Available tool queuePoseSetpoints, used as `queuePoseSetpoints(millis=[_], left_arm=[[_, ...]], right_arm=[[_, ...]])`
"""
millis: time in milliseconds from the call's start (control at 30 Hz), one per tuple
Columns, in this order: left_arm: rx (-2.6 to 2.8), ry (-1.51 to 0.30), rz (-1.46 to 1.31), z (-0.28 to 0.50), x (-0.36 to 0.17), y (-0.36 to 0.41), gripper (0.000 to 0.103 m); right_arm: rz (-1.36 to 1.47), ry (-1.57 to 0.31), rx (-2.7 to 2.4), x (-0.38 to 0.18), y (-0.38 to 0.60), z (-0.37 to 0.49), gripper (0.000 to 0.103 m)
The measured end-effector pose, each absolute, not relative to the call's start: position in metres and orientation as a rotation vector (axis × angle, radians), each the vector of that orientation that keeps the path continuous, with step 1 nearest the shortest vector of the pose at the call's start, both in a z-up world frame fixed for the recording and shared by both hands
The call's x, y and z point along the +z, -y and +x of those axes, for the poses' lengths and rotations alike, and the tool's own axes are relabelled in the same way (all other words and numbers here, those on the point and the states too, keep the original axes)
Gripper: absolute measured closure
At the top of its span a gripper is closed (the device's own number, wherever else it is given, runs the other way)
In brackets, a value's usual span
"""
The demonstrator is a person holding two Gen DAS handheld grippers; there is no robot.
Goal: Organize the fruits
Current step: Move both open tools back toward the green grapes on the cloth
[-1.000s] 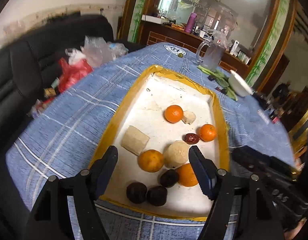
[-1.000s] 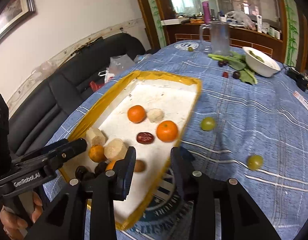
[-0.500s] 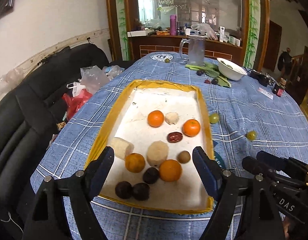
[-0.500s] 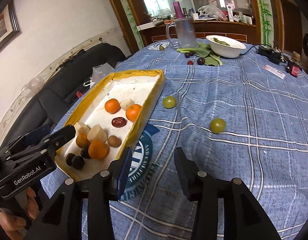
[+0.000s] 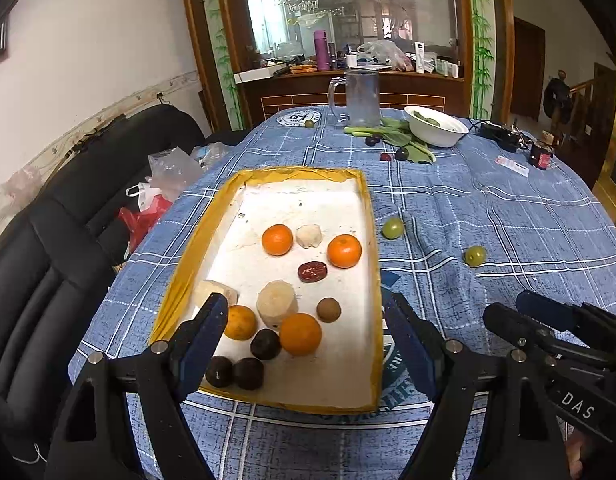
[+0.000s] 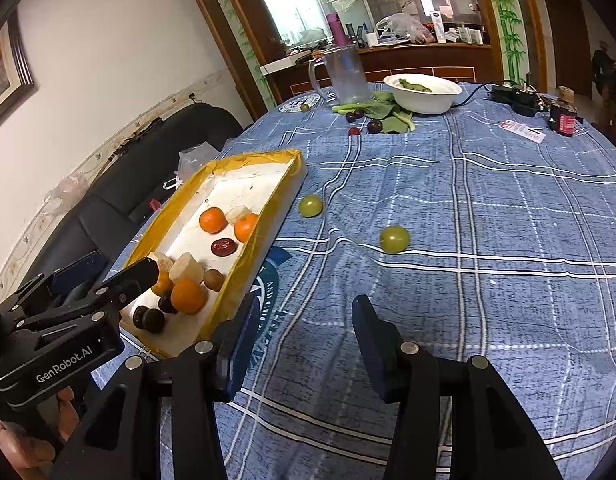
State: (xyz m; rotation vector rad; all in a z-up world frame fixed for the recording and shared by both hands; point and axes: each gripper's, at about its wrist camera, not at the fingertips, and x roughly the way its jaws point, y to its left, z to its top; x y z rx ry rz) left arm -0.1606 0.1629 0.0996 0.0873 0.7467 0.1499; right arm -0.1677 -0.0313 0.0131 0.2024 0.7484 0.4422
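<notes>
Round counter (image 5: pixel 508 208) under a blue plaid cloth, with a yellow-rimmed tray (image 5: pixel 374 264) as the anchor for everything. Inside the tray: two oranges (image 5: pixel 277 239) toward the far half with a pale peeled chunk (image 5: pixel 308 236) between them, a red date (image 5: pixel 312 271) just nearer than those, then a near cluster of two more oranges (image 5: pixel 300 334), a big pale chunk (image 5: pixel 277 304), a small brown round fruit (image 5: pixel 329 309) and three dark plums (image 5: pixel 265 344). Outside the tray, on its right: one green grape (image 5: pixel 393 227) just beside the rim, a second grape (image 6: pixel 394 239) further right, well apart from it. Way past the tray's far end: white bowl (image 5: pixel 435 125) with greens in it, leafy stalks (image 5: pixel 392 136) and a few dark fruits beside it, plus a clear jug (image 5: pixel 362 98). Left hand-held gripper (image 5: pixel 304 346) hanging over the tray's near end, wide open, nothing gripped, the near fruit cluster showing in the gap. Right hand-held gripper (image 6: pixel 304 340) off the tray's right side over bare cloth, roughly lined up with the second grape but well short of it, jaws partway apart and opening, nothing between them. Left of the tray, off the counter: black sofa (image 5: pixel 48 280) with plastic bags.
</notes>
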Motion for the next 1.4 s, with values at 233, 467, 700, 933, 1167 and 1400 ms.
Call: queuePoseSetpoints(millis=[233,467,700,933,1167,1400], left_arm=[[0.134,-0.763,0.112,-0.158,0.097,-0.152,0.023],[0.119,-0.801,0.063,-0.149,0.086,-0.154,0.023],[0.09,-0.832,0.025,-0.139,0.072,-0.154,0.023],[0.091,-0.809,-0.038,-0.133,0.075,-0.167,0.023],[0.097,-0.826,-0.082,-0.127,0.069,-0.185,0.023],[0.108,-0.85,-0.141,-0.119,0.065,-0.211,0.023]], right_arm=[[0.218,-0.761,0.412,0.01,0.051,-0.168,0.049],[0.202,-0.771,0.334,0.009,0.086,-0.162,0.049],[0.198,-0.822,0.305,0.004,0.1,-0.141,0.049],[0.132,-0.805,0.407,0.016,0.068,-0.106,0.049],[-0.017,-0.749,0.577,0.02,-0.006,-0.059,0.05],[-0.171,-0.787,0.598,-0.003,-0.049,-0.023,0.061]])
